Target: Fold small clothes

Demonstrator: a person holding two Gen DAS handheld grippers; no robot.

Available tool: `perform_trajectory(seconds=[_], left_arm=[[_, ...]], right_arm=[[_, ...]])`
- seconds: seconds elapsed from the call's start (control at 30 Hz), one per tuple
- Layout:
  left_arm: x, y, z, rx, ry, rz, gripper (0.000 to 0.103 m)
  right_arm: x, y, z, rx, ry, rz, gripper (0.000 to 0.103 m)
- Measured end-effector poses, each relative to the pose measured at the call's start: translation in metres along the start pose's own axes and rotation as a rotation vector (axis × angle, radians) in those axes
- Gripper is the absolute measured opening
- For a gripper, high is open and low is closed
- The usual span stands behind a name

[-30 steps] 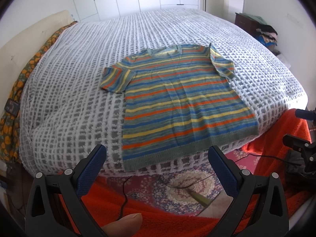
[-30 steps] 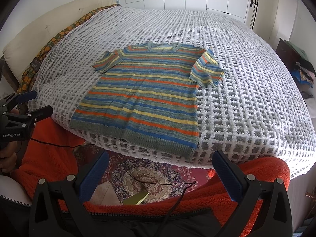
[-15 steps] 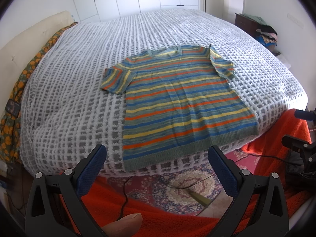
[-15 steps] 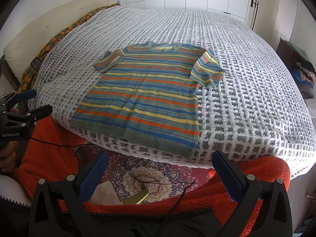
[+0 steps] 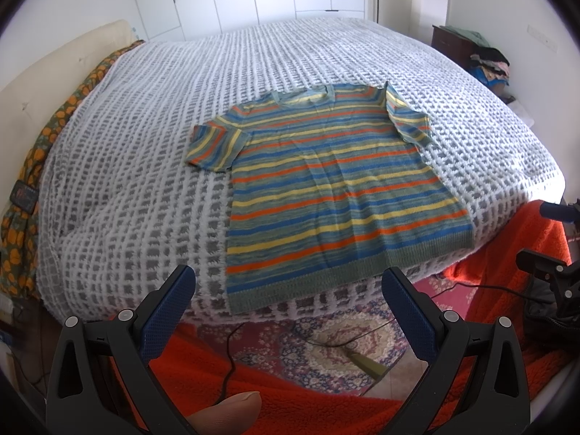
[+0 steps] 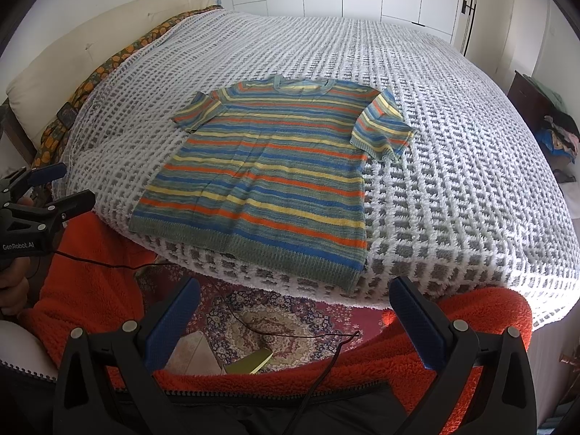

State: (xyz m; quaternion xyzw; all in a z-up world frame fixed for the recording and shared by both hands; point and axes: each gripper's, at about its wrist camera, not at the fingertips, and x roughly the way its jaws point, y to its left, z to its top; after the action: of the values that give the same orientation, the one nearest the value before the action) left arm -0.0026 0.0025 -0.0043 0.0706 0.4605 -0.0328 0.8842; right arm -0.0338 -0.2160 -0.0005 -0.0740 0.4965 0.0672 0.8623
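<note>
Striped in orange, yellow and blue, the shirt [image 5: 326, 188] lies flat on the bed [image 5: 145, 145] near its front edge, while left gripper [image 5: 288, 290] and right gripper [image 6: 295, 297] hover before that edge, both spread wide, holding nothing.

- I see a T-shirt [image 5: 326, 181] striped orange, yellow, blue, grey-green.
- My bedspread [image 5: 145, 145]: white-and-grey grid.
- Fleece [image 6: 90, 272] orange-red; gripper pads [image 5: 168, 311] blue.
</note>
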Motion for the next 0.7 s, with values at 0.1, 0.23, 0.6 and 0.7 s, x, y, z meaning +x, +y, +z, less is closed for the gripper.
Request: perform_trajectory(seconds=[0.1, 0.23, 0.6, 0.7], left_arm=[[-0.0006, 0.0001, -0.0003, -0.002, 0.002, 0.0, 0.103], [-0.0003, 0.0007, 0.0, -0.006, 0.007, -0.001, 0.103], [0.004, -0.0006, 0.0003, -0.006, 0.018, -0.002, 0.103], [0.0044, -0.0007, 0.0, -0.006, 0.018, -0.001, 0.103]], right_arm=[[0.0013, 0.0021, -0.0011, -0.003, 0.005, 0.001, 0.103], [0.0027, 0.0028, -0.0003, -0.006, 0.012, 0.001, 0.103], [0.0043, 0.0003, 0.0003, -0.002, 0.019, 0.005, 0.103], [0.0046, -0.0002, 0.0001, -0.001, 0.019, 0.006, 0.103]])
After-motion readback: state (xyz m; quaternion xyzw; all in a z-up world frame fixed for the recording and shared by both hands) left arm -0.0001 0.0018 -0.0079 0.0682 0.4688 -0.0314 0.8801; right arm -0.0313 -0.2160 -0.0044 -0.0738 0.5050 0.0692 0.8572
